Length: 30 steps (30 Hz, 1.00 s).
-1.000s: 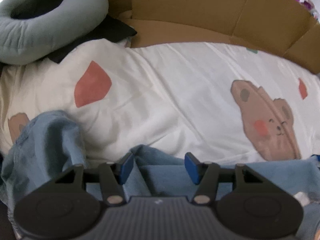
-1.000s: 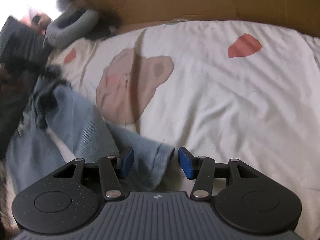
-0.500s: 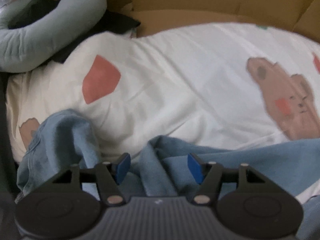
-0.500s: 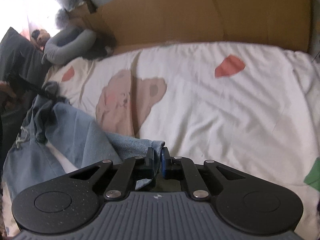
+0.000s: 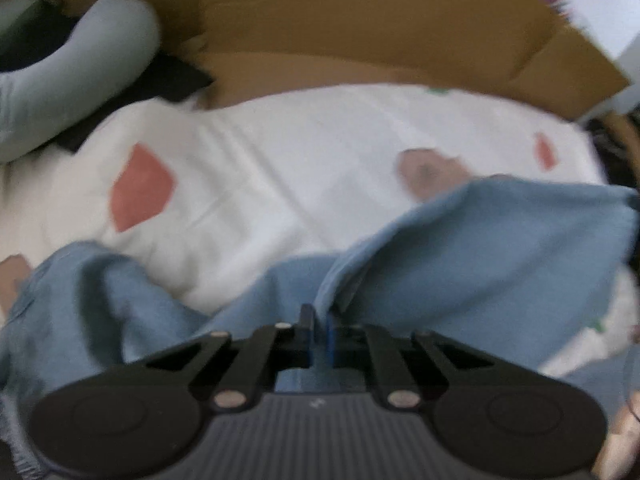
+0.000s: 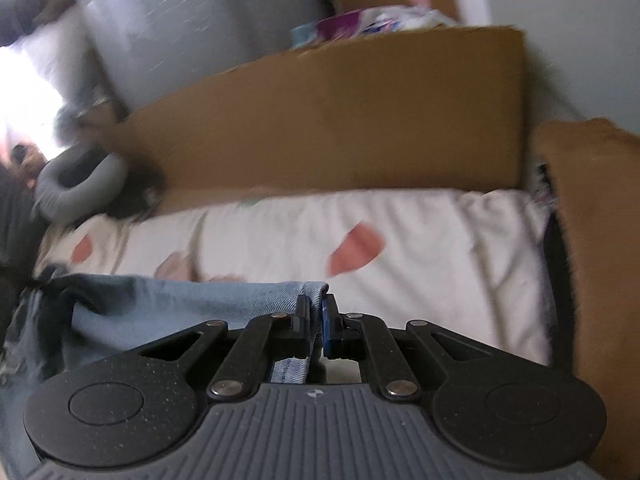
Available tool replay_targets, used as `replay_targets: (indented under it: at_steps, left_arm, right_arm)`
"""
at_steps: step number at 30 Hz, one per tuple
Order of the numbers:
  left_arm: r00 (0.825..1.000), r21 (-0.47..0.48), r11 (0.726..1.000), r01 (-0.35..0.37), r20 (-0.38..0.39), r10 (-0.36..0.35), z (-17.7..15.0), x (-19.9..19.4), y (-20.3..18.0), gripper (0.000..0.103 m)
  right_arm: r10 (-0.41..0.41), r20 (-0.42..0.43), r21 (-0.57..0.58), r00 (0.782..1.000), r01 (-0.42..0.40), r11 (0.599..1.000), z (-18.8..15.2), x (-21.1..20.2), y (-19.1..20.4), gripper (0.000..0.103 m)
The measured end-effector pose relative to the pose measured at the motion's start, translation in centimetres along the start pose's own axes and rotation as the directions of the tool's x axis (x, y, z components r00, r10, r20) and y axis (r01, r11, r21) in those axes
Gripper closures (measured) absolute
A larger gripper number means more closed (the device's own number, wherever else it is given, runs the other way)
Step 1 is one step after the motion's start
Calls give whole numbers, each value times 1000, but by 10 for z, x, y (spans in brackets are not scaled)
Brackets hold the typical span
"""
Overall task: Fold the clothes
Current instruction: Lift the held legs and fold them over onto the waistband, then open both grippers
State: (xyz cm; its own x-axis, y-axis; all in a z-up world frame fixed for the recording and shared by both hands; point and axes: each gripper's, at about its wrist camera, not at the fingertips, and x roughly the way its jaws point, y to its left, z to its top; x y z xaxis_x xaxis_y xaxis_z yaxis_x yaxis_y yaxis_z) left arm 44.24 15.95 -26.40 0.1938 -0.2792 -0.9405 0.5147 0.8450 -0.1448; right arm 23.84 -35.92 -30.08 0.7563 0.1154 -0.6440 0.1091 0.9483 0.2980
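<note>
A pair of light blue jeans (image 5: 480,248) lies rumpled across a white bedsheet (image 5: 280,152) printed with bears and red shapes. My left gripper (image 5: 319,320) is shut on a fold of the denim, which rises to the right in a lifted sheet. In the right wrist view my right gripper (image 6: 316,320) is shut on the hemmed end of the jeans (image 6: 200,300), and the denim stretches away to the left, raised above the bedsheet (image 6: 420,272). Both views are blurred by motion.
Brown cardboard (image 5: 360,20) stands along the far side of the bed, also cardboard (image 6: 340,120) in the right wrist view. A grey neck pillow (image 5: 80,60) and dark cloth lie at the back left. A brown cushion (image 6: 592,240) stands at the right.
Both grippers went from open around the denim to shut on it. The right one closed first and then rose, lifting the hem off the sheet; the left closed last and the cloth rose.
</note>
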Motion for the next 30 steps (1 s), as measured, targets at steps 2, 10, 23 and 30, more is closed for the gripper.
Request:
replay_targets:
  at_steps: [2,10,23,30]
  left_arm:
    - [999,29,999,30,17,-31,1,-2,-10,97]
    - [992,102,988,119,37,-124,-12,7,-36,97]
    - [987,93,988,126,90,-134,-23,-42,-12,97]
    - [986,93,986,141,74,-148,-26,-53,-5,97]
  right_arm:
    - [-34,19,7,999,33,999,7,-1,-9,100]
    - [-115,63,17,991,114,993,22,-5,-25,100]
    - [-84,241,-20,967,91,996,84,-21,6,100]
    - [-64,258,-38,964,77,996,86,-33,16,100]
